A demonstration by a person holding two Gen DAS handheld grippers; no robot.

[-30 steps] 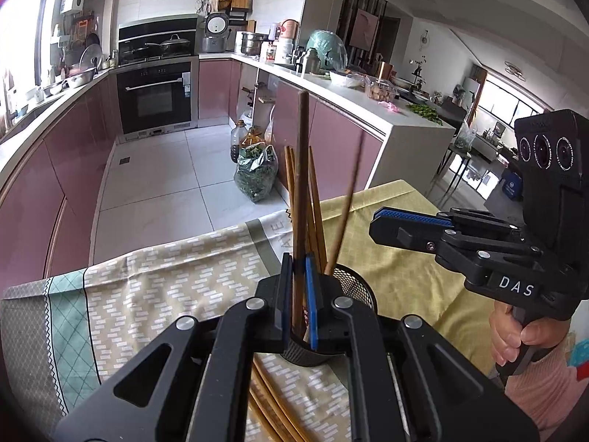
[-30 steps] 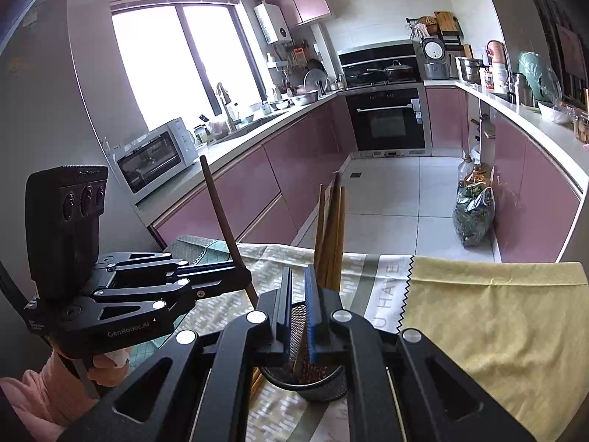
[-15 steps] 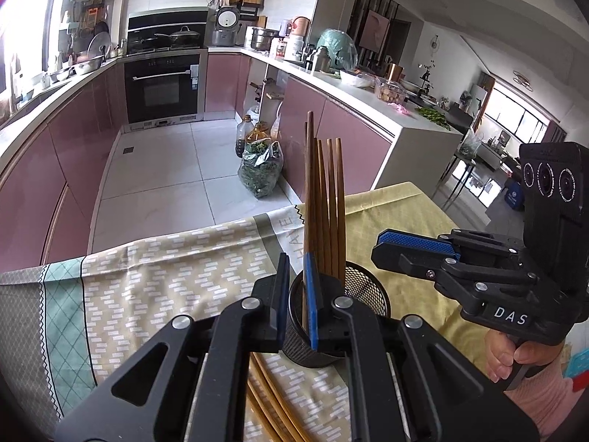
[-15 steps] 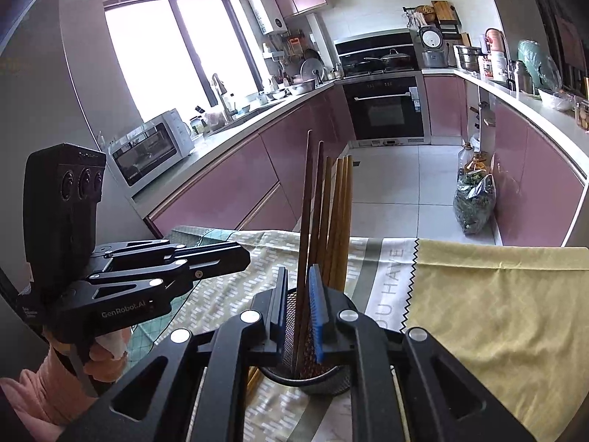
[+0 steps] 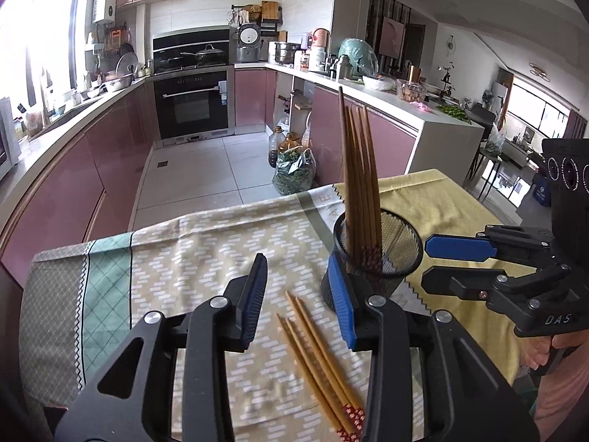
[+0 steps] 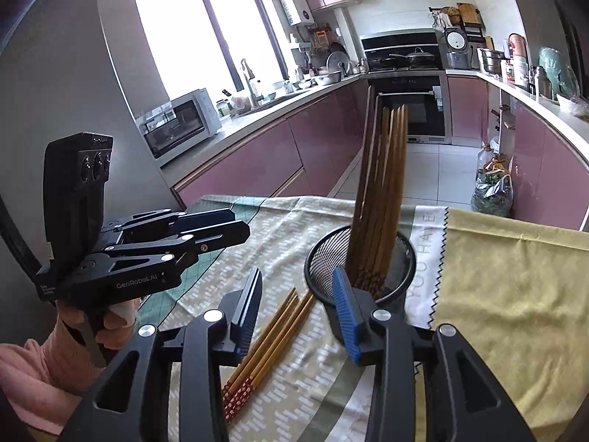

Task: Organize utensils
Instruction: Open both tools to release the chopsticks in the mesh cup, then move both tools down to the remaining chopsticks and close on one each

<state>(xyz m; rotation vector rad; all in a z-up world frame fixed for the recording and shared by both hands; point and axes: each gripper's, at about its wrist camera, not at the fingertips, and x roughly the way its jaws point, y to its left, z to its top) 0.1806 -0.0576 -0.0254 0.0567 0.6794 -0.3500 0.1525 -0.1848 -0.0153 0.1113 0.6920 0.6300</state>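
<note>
We see the loose chopsticks [image 5: 319,359] lying flat on the tabletop [image 5: 206,250], near side, just left of the black mesh cup [image 5: 383,254]; other chopsticks [image 5: 359,184] stand in it, leaning together. They are slim tapered wood with red patterned ends. Our left gripper [image 5: 298,296] and right gripper [image 6: 300,311] hover over the loose ones, jaws partly apart and opening, holding nothing. A woven patterned cloth [image 6: 515,294] covers the tabletop.
</note>
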